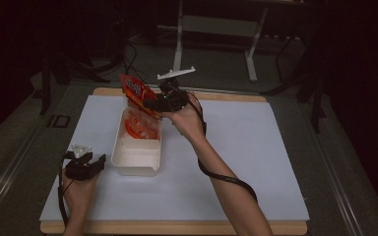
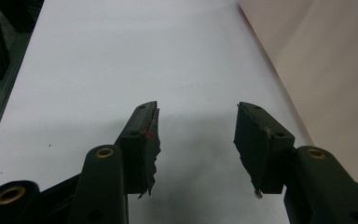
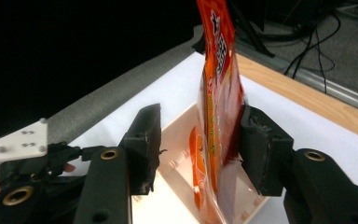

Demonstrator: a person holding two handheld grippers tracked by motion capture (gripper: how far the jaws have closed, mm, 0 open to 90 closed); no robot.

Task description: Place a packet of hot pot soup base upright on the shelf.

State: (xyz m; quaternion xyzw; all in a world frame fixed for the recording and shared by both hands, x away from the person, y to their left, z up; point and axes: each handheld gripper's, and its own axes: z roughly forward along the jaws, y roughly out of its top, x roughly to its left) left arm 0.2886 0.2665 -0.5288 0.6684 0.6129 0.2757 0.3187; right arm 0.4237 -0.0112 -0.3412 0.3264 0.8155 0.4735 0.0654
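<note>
A white plastic bin (image 1: 137,164) stands left of centre on the white tabletop (image 1: 236,162). Red snack packets (image 1: 140,128) lie in its far half. Another red packet (image 1: 135,91) stands upright at the bin's far end, and my right gripper (image 1: 148,104) is open around it. In the right gripper view this packet (image 3: 219,93) rises between the jaws of the gripper (image 3: 199,112), close against the right-hand pad and well apart from the left one. My left gripper (image 1: 96,160) rests open on the table left of the bin, with nothing in it (image 2: 196,109).
The bin's pale wall (image 2: 331,70) runs along the right of the left gripper view. A wooden table edge (image 1: 226,97) borders the far side. A metal stand (image 1: 216,24) and cables sit on the floor beyond. The tabletop's right half is bare.
</note>
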